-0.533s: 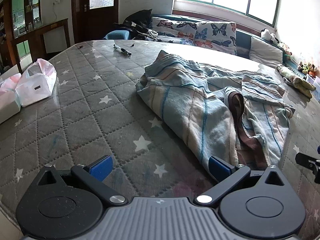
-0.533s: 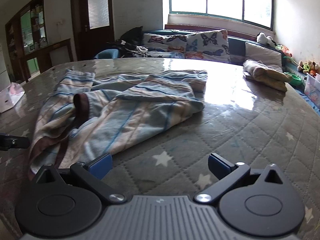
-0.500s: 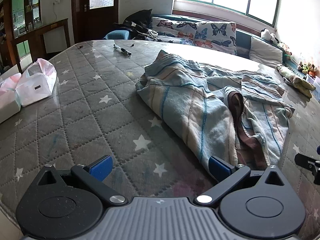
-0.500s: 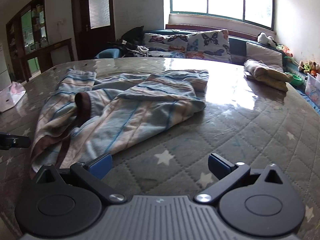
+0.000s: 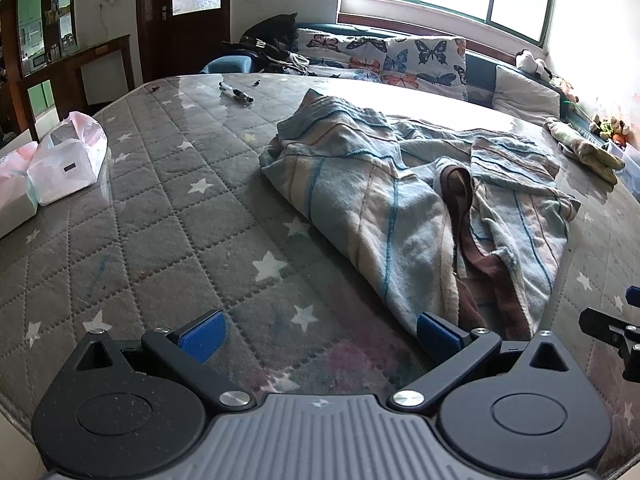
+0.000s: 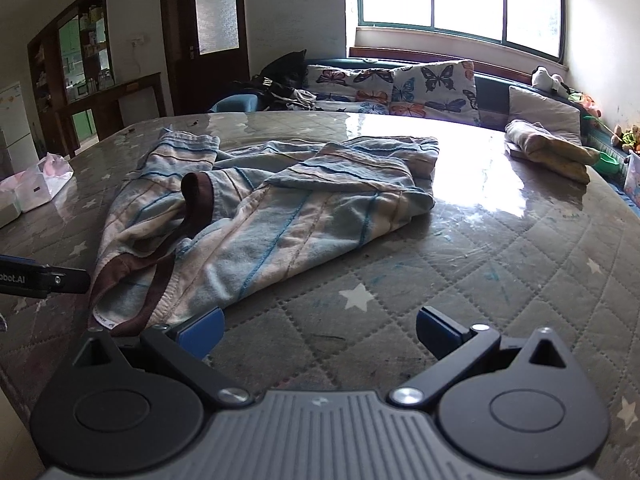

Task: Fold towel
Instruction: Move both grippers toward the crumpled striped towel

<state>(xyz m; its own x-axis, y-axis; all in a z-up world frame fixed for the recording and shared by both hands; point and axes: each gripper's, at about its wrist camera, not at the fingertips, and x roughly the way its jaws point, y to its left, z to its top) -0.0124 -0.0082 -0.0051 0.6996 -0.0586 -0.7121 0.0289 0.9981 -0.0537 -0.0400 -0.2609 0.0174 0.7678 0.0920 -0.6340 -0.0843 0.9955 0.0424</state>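
Observation:
A crumpled blue and beige striped towel (image 5: 392, 200) with a brown hem lies on the grey star-patterned mattress (image 5: 168, 216). My left gripper (image 5: 318, 334) is open just above the mattress, its right fingertip beside the towel's near corner, nothing between the fingers. In the right wrist view the same towel (image 6: 280, 216) spreads ahead and to the left. My right gripper (image 6: 318, 330) is open over bare mattress (image 6: 500, 264), its left fingertip close to the towel's brown-hemmed edge. Each gripper's tip shows at the edge of the other's view.
White plastic bags (image 5: 68, 160) lie at the mattress's left edge, a pen-like object (image 5: 236, 94) near the far side. A folded yellowish cloth (image 6: 548, 154) rests at the far right. Butterfly cushions (image 6: 400, 88) line a bench under the window.
Both views have shifted only slightly; the right gripper has edged a little nearer the towel. Both grippers stay open.

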